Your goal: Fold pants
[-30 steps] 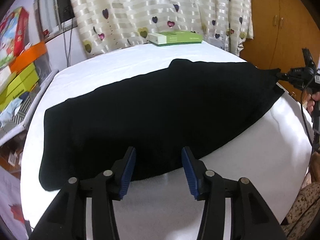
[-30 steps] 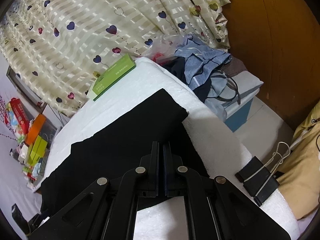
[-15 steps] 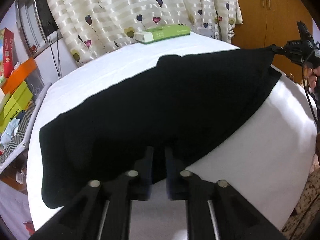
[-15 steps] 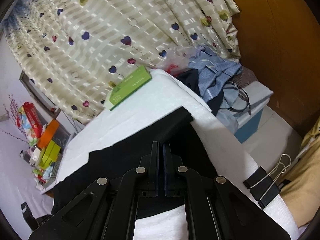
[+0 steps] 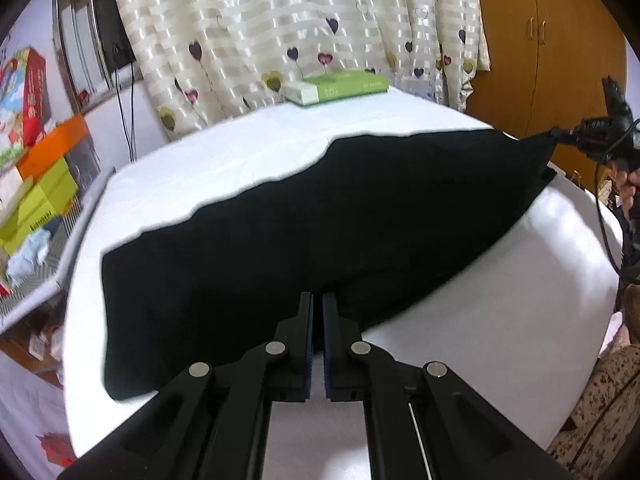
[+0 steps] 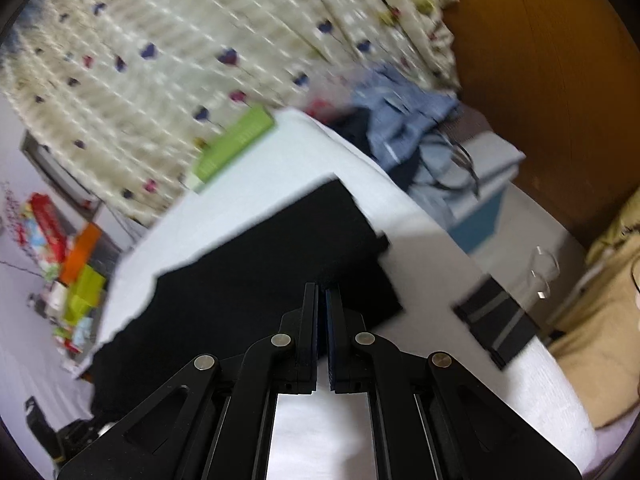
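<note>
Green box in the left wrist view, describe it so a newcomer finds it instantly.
Start at the white-covered table where the black pants lie spread. Look to its far edge, against the heart-print curtain. The green box lies flat there, long and thin with one white end, the only thing on the table besides the pants.

Your left gripper (image 5: 317, 300) stood wide open just short of the black pants (image 5: 320, 232) a second ago; you closed its jaws on the near hem. Your right gripper (image 6: 322, 294), already pinched on the other end, lifted that corner clear of the white table (image 5: 480, 320), so the cloth rose taut between both.
</note>
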The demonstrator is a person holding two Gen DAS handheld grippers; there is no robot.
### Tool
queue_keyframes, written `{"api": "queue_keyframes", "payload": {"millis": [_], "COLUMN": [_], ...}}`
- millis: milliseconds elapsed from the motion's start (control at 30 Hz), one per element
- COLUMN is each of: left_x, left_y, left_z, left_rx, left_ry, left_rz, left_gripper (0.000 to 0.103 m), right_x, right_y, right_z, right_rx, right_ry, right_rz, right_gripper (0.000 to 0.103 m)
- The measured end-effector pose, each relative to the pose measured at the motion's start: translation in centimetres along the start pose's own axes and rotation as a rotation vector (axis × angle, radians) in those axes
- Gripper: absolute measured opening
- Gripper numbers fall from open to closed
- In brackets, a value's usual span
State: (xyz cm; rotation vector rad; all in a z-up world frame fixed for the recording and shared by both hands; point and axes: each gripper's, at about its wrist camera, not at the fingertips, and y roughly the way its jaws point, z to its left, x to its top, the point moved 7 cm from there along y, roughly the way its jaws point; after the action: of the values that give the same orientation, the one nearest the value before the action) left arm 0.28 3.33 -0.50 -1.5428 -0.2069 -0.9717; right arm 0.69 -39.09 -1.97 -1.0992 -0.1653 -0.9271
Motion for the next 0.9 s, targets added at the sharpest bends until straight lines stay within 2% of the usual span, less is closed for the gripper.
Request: {"api": "queue_keyframes", "payload": {"millis": [67, 233, 300, 367, 500, 567, 633, 700, 800, 900], "left_x": [-0.7, -0.9, -0.9, -1.0, -0.5, 0.1, 0.8, 1.8, 3.3, 4.5], "left_y": [0.2, -0.1, -0.1, -0.2, -1.3, -1.9, -2.2, -2.5, -2.3, -1.0], "left_z": [-0.3, 0.3, 0.3, 0.4, 1.0, 1.1, 1.2, 0.9, 0.0, -1.2], "left_rx": [0.003, -0.002, -0.003, -0.008, -0.074, -0.089, -0.085, -0.108, -0.147, -0.178], "left_ry": [0.010, -0.028, -0.027, -0.040, -0.131, -0.150, -0.158, -0.165, -0.169, -0.176], "left_rz": [0.017, 0.010, 0.013, 0.012, -0.028, -0.045, -0.059, -0.081, -0.110, -0.106], "left_gripper": [0.004, 0.004, 0.005, 0.005, 0.006, 0.011, 0.021, 0.029, 0.047, 0.047], "right_x": [-0.8, -1.2, -1.1, -0.9, 0.1, 1.0, 1.8, 2.2, 1.5, 0.2], "right_y": [0.8, 0.7, 0.3, -0.5, -1.8, -2.7, -2.7, -1.4, 0.9, 2.2], "right_z": [-0.8, -2.0, -2.4, -3.1, -3.6, -3.0, -1.7, 0.3, 2.9, 2.3], "right_rx": [-0.017, -0.053, -0.091, -0.169, -0.249, -0.281, -0.265, -0.213, -0.162, -0.181], "right_ry": [0.008, 0.000, -0.016, -0.044, -0.073, -0.095, -0.138, -0.206, -0.324, -0.340], "right_rz": [0.037, 0.057, 0.047, 0.027, -0.027, -0.094, -0.123, -0.092, -0.042, 0.042], "right_gripper": [0.003, 0.004, 0.004, 0.004, 0.004, 0.004, 0.004, 0.015, 0.021, 0.021]}}
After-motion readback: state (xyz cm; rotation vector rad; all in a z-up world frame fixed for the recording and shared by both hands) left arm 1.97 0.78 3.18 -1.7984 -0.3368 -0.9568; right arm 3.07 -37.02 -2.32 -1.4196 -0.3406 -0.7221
